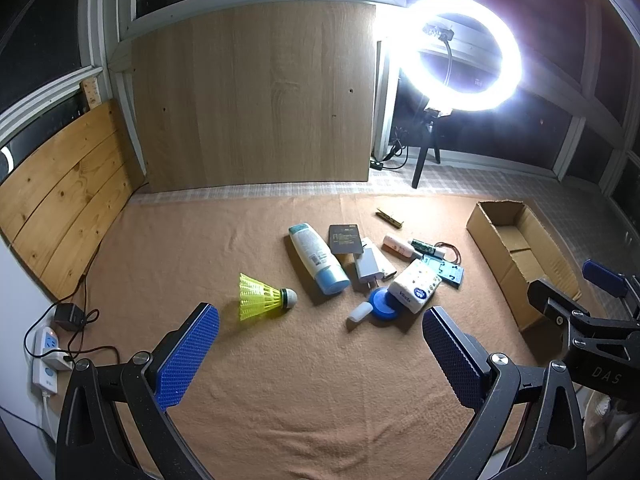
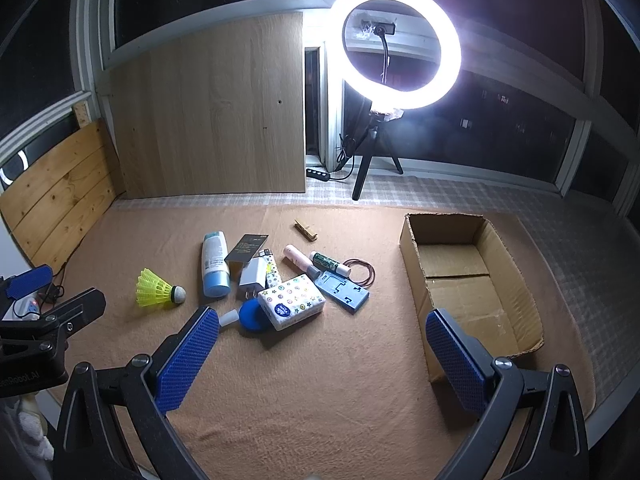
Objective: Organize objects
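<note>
A pile of small objects lies on the tan cloth: a yellow shuttlecock (image 1: 264,298) (image 2: 158,289), a white-and-blue bottle (image 1: 318,258) (image 2: 215,264), a tissue pack (image 1: 414,286) (image 2: 291,301), a white charger (image 1: 368,266) (image 2: 253,277), a blue round item (image 1: 382,304) (image 2: 250,315), a dark card (image 1: 345,239), a pink tube (image 2: 298,261) and a wooden clothespin (image 2: 306,230). An open, empty cardboard box (image 2: 468,280) (image 1: 516,256) stands to the right. My left gripper (image 1: 320,354) and right gripper (image 2: 322,354) are both open and empty, held above the cloth short of the pile.
A lit ring light on a tripod (image 2: 394,52) stands behind the cloth. A wooden board (image 1: 256,96) leans at the back and pine planks (image 1: 60,200) at the left. A power strip with cables (image 1: 48,354) lies at the left edge.
</note>
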`<state>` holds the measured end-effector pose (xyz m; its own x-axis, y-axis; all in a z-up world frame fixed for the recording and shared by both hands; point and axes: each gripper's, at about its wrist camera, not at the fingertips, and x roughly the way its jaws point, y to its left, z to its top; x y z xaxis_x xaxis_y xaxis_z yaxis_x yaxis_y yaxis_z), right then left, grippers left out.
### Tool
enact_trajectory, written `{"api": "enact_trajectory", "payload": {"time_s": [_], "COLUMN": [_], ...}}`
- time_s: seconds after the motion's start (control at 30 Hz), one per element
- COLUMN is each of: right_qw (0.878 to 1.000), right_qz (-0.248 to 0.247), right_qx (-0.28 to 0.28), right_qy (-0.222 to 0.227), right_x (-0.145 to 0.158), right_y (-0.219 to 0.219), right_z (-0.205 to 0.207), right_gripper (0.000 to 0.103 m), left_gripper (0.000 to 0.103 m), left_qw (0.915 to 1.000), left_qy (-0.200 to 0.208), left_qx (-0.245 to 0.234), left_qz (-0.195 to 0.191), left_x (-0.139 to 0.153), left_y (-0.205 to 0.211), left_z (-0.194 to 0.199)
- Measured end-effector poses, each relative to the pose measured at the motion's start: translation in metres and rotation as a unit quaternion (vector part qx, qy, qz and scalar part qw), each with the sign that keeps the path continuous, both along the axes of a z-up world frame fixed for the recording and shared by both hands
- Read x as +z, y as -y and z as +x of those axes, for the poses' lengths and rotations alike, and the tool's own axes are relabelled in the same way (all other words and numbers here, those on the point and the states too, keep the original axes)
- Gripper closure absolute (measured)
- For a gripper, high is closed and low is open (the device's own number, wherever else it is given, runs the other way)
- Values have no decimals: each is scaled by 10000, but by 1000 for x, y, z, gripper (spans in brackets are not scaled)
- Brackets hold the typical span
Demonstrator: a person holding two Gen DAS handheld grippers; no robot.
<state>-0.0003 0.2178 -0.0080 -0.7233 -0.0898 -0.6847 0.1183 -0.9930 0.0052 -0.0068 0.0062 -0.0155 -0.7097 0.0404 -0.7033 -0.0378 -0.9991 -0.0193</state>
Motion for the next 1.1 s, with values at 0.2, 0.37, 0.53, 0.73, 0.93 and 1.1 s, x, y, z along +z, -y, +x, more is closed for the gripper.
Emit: {"api": "enact_trajectory", "payload": {"time_s": [0.2,0.37,0.53,0.73,0.93,1.1], "right_qw": [10000,9999,9997,9991,9970,9929], "right_qz": [31,-8,-35,-129,-386,-594], "right_qx": [-14,-29,9,21,273,409], "right_qy": [37,136,231,400,620,948], "right_x": [-4,-10,-17,-32,-49,-67], "right_y": [-1,-4,-8,-17,-23,-27], "right_z": [-4,-9,-18,-41,-72,-106], "right_gripper": [1,1,1,1,1,9], "left_gripper": [0,0,0,0,0,0], "left_qw": [10000,9999,9998,9992,9989,9980], "left_qy": [39,106,209,351,385,562], "left_qx": [-16,-27,-57,-148,-248,-283], "left_qz": [-9,-18,-21,-71,-88,20], "left_x": [-7,-13,-22,-37,-51,-68], "left_y": [-1,-2,-2,-8,-18,-25], "left_z": [-3,-9,-20,-39,-62,-83]}}
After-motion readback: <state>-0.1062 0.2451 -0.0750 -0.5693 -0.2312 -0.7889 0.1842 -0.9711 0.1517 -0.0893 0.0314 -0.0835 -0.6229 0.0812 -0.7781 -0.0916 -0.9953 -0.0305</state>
